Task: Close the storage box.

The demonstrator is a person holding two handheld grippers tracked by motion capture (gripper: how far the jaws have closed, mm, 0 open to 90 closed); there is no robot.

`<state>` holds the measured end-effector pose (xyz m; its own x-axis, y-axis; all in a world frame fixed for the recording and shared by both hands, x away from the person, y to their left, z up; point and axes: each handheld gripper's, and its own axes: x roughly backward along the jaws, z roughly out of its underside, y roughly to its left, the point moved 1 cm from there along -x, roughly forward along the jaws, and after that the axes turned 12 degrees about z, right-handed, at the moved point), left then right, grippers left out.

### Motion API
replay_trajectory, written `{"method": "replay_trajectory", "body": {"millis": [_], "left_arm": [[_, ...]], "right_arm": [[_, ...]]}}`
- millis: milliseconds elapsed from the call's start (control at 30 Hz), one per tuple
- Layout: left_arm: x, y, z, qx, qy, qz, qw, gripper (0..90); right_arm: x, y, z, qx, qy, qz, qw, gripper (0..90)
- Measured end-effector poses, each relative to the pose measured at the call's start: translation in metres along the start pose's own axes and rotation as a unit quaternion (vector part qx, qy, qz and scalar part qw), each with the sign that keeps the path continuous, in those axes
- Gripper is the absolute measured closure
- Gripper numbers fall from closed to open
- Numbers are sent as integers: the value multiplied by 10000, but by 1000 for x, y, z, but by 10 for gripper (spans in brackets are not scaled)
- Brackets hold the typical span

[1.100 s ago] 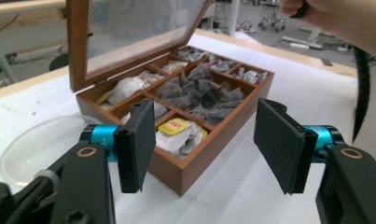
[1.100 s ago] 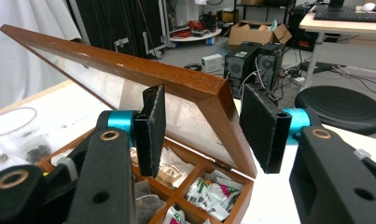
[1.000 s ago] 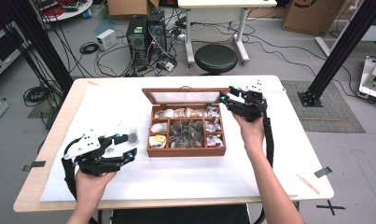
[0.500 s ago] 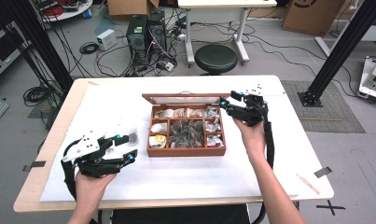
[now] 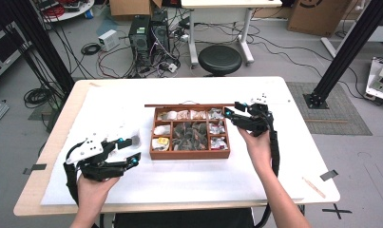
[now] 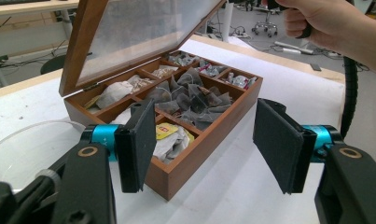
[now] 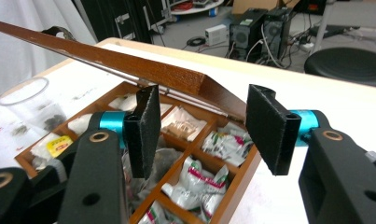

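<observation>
Open wooden tea box (image 5: 189,154) holds sachets (image 5: 191,135); both tools (image 6: 199,142) (image 7: 202,135) spread, empty.

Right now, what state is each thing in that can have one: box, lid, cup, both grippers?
Wooden box: open, compartments full of tea bags.
Lid: raised, standing on its hinges.
Plastic cup: upright on the table, beside the box.
Left gripper: open, holding nothing.
Right gripper: open, at the box's far right corner.
</observation>
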<state>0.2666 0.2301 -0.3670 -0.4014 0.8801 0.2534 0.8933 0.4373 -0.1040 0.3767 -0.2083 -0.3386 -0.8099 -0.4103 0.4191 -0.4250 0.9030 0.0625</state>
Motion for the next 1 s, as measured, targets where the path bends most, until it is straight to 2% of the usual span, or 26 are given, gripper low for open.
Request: {"method": "replay_trajectory", "body": {"millis": [367,500,700,1000], "left_arm": [[-4,-3,0,20,70,38,10000,394],[-4,-4,-1,32,84,44,9999,394],[-7,-4,0,63,128,75,9999,394],[-9,-5,0,69,150,121,9998,394]], "right_arm": [[1,-1,11,-182,112,-209,9996,510],[0,-2,17,-275,209,-373,9987,518],[1,-4,23,-396,322,-483,9975,521],[3,-4,33,-582,328,-644,9957,527]]}}
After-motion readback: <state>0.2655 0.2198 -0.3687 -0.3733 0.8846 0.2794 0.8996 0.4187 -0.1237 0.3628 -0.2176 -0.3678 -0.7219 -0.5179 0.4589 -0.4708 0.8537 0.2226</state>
